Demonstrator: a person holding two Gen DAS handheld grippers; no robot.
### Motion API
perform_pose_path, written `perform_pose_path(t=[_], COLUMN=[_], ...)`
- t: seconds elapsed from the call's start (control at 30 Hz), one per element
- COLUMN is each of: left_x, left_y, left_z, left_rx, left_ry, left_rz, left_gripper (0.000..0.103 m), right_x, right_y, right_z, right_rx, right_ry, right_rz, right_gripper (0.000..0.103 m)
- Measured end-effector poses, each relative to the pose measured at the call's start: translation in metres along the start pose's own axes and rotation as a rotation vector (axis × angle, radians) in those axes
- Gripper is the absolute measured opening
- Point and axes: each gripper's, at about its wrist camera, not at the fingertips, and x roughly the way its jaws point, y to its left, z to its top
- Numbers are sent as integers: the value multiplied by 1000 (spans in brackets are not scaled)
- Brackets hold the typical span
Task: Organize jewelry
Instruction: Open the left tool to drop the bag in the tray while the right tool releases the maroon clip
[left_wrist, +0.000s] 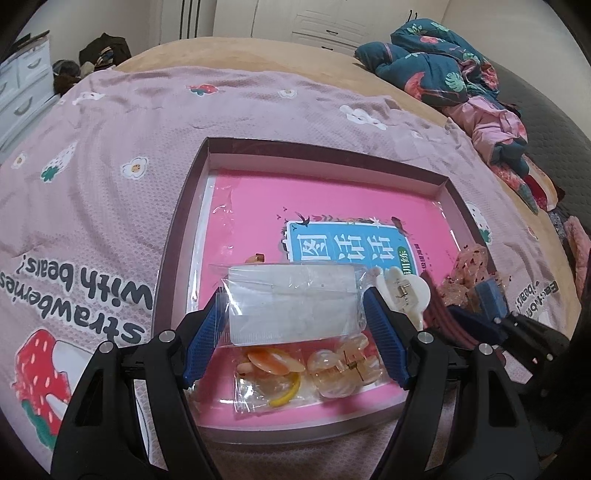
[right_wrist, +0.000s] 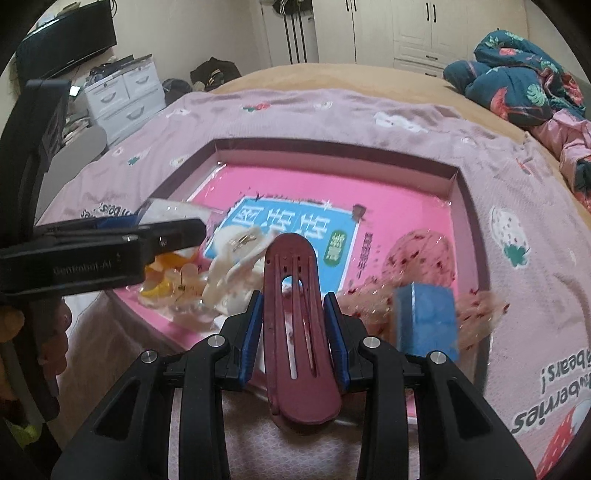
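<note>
Sorting looks barely begun: left tongs (left_wrist: 295, 314) pinch a clear packet (left_wrist: 293, 304), right tongs (right_wrist: 295, 332) pinch a maroon clip (right_wrist: 295, 325); other pieces lie loose in the tray (left_wrist: 177, 221).

Blue block (right_wrist: 424, 317) motion-blurred — dotted bag (right_wrist: 417, 258) behind it partly hidden.

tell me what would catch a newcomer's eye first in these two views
The bright pink book filling the shallow box on the strawberry bedspread stands out first. Next, the left hand-held gripper is shut on a clear plastic packet over bagged hair clips at the box's near edge. The right hand-held gripper is clamped on a dark red hair clip, beside a white claw clip.
</note>
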Motion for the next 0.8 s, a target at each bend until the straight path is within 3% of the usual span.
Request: perform_pose_path(t=[0.53, 0.8], left_x=[-2, -23], left_y=[-10, -13], left_z=[-2, -4], left_rx=[9, 7], left_ry=[0, -29], left_rz=[-16, -20], left_gripper=[71, 76], right_x=[-36, -69], right_y=[-10, -13], right_z=[-13, -26], right_rx=[42, 56], right_ry=[-23, -55], right_rz=[-10, -27], right_gripper=[33, 41])
